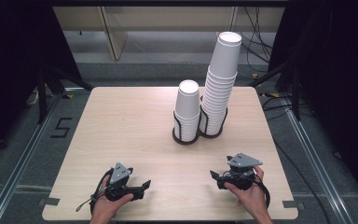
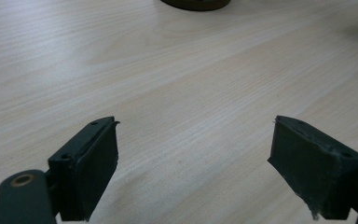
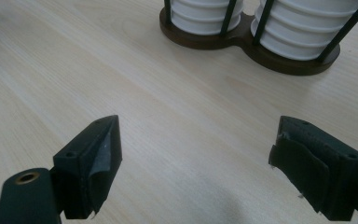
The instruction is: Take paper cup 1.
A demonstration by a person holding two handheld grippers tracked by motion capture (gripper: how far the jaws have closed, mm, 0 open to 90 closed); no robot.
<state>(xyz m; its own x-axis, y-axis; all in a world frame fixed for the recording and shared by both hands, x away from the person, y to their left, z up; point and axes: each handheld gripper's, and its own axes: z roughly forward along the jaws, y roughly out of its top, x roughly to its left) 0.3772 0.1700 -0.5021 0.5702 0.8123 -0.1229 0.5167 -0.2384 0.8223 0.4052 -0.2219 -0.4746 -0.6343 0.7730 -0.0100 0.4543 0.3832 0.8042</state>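
Observation:
Two stacks of white paper cups stand in a dark two-ring holder (image 1: pixel 186 139) at the back middle of the light wood table (image 1: pixel 121 130): a short stack (image 1: pixel 188 109) on the left and a tall, slightly leaning stack (image 1: pixel 221 84) on the right. Near the front edge, a hand holds my left gripper (image 1: pixel 142 186) low over the table, open, with bare wood between its pads (image 2: pixel 98 163). My right gripper (image 1: pixel 214 176) is held at the front right, also open and empty. It faces the holder (image 3: pixel 242 39) and the bottoms of both stacks (image 3: pixel 205 11).
The holder's base edge (image 2: pixel 196 3) peeks in at the top of the left gripper view. Black stand legs (image 1: pixel 42 93) rise on the floor left of the table. Cables (image 1: pixel 270 100) lie on the floor to the right. A "5" (image 1: pixel 61 127) is marked on the floor.

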